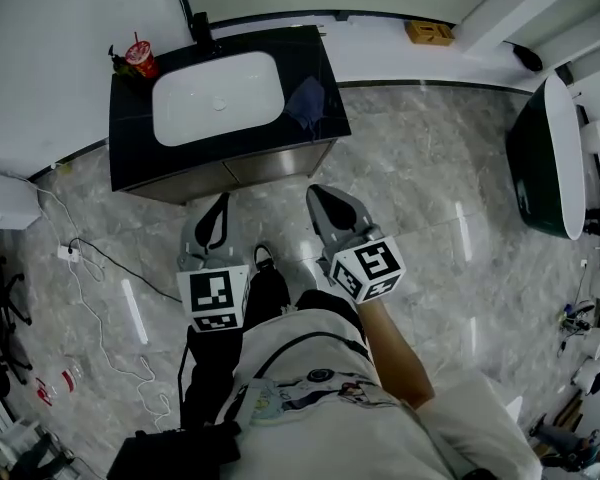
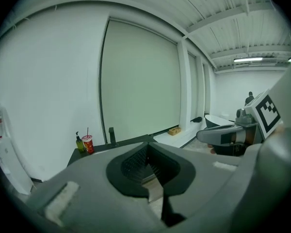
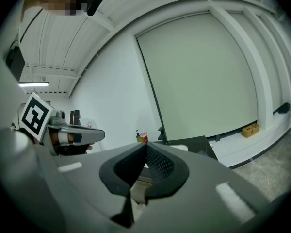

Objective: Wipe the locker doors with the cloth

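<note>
Grey marble floor [image 1: 430,188] lies under me, and ahead a black vanity worktop [image 1: 315,53] carries a white basin [image 1: 217,96] with the blue cloth [image 1: 307,105] crumpled just right of it, above the cabinet doors [image 1: 270,165]. Open floor stretches right toward a dark bathtub [image 1: 545,158]. My left gripper [image 1: 221,203] and right gripper [image 1: 317,192] point side by side at the vanity front, jaws closed, holding nothing.

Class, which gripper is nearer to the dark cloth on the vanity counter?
Right. The right gripper is in front of the counter's right end, close below the cloth; the left gripper is farther off, in front of the basin.
</note>
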The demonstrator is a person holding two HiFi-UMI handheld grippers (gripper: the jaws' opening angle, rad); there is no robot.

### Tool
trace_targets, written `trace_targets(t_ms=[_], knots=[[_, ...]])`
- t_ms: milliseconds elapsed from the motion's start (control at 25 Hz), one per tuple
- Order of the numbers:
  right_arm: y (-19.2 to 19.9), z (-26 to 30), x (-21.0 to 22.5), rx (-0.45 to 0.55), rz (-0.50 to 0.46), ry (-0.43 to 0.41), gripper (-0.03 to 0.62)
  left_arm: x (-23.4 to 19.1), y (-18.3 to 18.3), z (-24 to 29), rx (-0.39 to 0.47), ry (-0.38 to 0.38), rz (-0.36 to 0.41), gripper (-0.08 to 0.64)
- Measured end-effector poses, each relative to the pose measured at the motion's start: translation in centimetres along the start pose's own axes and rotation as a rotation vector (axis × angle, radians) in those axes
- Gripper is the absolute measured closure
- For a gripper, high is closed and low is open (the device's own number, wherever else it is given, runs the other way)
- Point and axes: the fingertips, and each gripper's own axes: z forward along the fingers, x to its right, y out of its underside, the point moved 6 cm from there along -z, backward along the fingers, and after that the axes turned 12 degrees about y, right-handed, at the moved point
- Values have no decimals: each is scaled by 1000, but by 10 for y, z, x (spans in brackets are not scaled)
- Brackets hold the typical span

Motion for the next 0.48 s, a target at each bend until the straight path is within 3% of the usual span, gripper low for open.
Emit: trace_targets(t_ms=[240, 480], knots=[[22, 41, 9, -116, -6, 15, 588, -20, 13, 37, -49, 34, -55, 560], [38, 92, 54, -198, -10, 5, 588, -28, 26, 88, -82, -14, -78, 560]])
